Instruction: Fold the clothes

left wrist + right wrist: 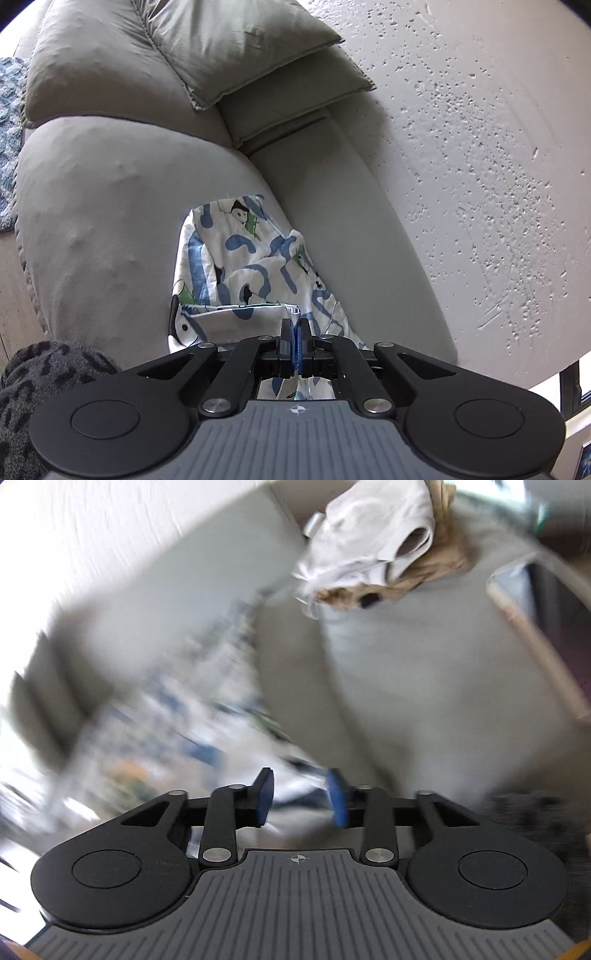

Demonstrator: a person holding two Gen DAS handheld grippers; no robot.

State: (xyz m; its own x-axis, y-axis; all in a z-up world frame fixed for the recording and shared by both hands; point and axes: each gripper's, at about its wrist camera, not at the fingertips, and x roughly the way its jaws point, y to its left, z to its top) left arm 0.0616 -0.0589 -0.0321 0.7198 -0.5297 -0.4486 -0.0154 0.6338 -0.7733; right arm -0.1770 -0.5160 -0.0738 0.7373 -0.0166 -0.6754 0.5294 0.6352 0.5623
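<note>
A white garment (243, 266) printed with blue shapes and small cartoon figures lies on the grey sofa seat (96, 236), against the armrest. My left gripper (294, 325) is shut on the near edge of this printed garment, and cloth shows between and below its fingers. In the right wrist view the picture is badly smeared. My right gripper (301, 781) stands open over the sofa, its blue pads (337, 794) apart, with a blurred streak of the printed garment (177, 731) to the left and just beyond them. Nothing sits between the right fingers.
A heap of white and tan clothes (373, 542) lies farther along the sofa. Grey cushions (192, 55) are stacked at the sofa's back. A textured white wall (480, 147) rises to the right. A dark patterned cloth (33, 384) lies at lower left, a blue rug (9, 147) at far left.
</note>
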